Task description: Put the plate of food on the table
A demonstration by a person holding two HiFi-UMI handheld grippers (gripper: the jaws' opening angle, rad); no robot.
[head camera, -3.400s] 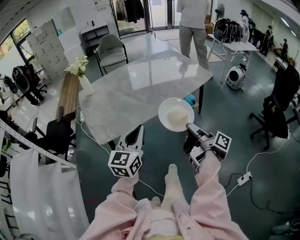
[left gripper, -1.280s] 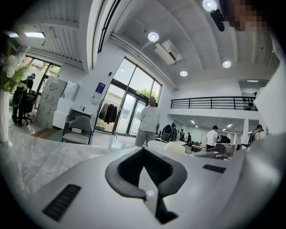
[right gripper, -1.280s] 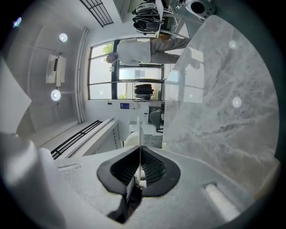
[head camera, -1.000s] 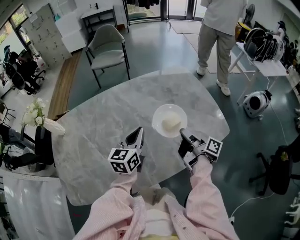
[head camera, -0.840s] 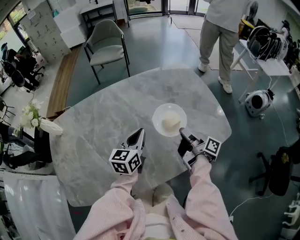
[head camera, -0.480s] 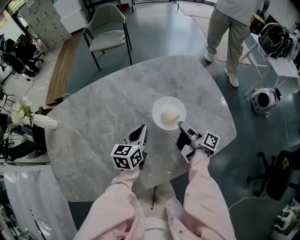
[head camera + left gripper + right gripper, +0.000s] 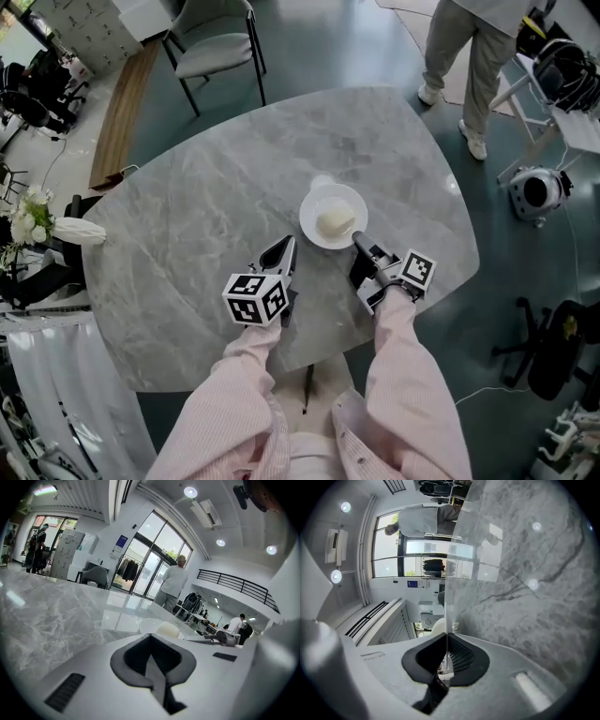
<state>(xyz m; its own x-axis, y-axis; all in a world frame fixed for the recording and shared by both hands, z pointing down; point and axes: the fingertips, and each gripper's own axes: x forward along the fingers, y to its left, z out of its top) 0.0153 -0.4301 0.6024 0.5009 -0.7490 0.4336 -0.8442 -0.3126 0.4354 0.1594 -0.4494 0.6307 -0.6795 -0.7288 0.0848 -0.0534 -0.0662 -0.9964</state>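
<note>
Nearly done: plate of food (image 7: pixel 317 202) pinched by its rim in the closed right gripper (image 7: pixel 357 243), low over the counter (image 7: pixel 206 206) just ahead of that gripper, left gripper (image 7: pixel 285 247) closed on nothing beside it, with only setting down and letting go left to do.

Head view steeply down on table (image 7: pixel 187 216), gripper views low along it, right one rolled sideways, table shared
</note>
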